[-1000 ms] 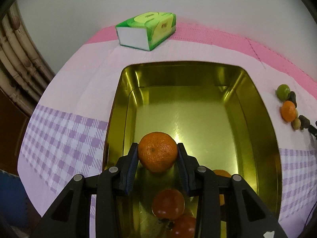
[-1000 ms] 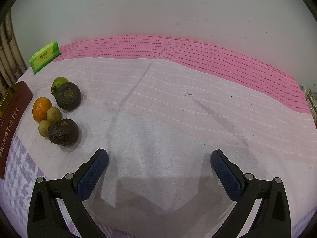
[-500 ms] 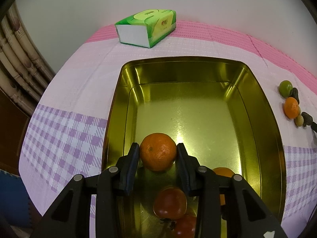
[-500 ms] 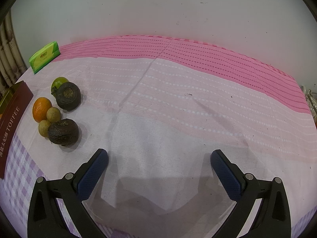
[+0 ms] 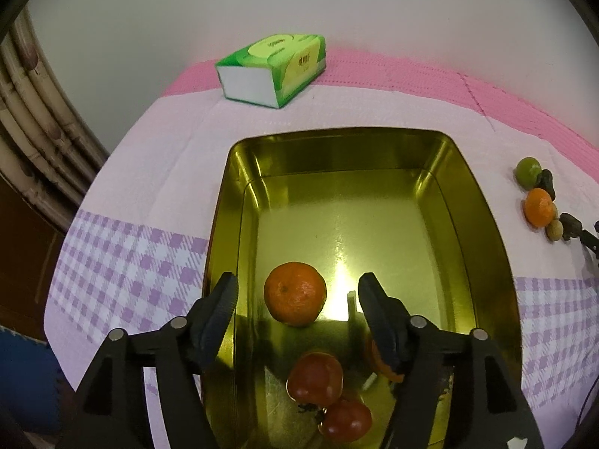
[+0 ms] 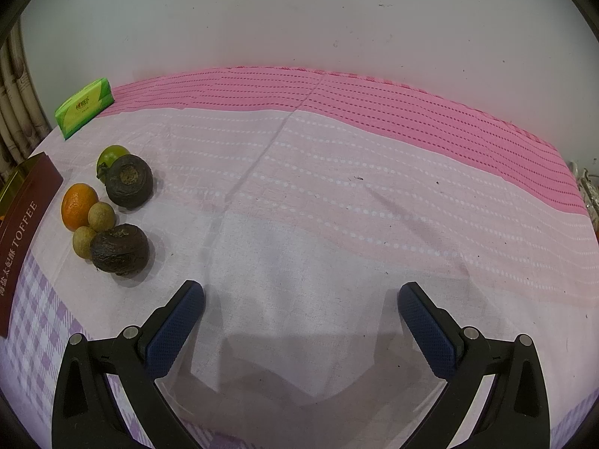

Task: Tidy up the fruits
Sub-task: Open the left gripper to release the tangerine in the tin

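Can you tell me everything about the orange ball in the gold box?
It is a mandarin, round, bright orange, with dimpled peel and a tiny dark dot on its skin. It sits on the shiny floor of the gold tin, which mirrors it. The left gripper has just been opening, so its fingers stand apart on both sides without touching it. Two red fruits lie nearer the camera, apart from it.

Even indoor light, tin point(image 5: 483, 247) glare, fisheye-bent vignetted edges
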### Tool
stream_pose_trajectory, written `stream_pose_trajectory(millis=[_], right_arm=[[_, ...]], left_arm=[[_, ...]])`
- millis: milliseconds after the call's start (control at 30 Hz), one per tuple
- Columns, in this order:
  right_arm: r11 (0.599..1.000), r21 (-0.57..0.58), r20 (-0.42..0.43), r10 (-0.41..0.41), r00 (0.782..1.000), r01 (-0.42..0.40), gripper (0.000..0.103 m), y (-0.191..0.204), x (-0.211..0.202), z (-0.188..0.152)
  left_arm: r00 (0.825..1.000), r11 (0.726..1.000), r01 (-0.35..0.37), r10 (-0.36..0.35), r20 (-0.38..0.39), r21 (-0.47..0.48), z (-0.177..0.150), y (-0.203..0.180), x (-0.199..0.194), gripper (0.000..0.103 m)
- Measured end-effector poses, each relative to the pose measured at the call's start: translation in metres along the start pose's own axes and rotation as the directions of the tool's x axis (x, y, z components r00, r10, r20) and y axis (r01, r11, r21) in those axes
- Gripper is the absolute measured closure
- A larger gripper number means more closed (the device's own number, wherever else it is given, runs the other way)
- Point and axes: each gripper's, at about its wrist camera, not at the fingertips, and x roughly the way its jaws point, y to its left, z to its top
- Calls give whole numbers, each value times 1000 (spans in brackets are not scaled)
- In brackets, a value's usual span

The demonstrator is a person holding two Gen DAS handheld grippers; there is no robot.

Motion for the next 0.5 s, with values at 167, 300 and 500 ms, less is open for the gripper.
stream_pose_trajectory(millis=[167,300,500], right_arm=[[1000,0,0,0,1000,0,0,0,0,0],[1000,0,0,0,1000,0,0,0,0,0],[1000,0,0,0,1000,0,0,-1,0,0]], left_arm=[[1000,1000,26,-26,16,-4,2,0,-10,38],[999,999,37,-37,36,-9,-3,3,-20,35],[998,998,45,-43,55,-38,-5,3,-44,34]])
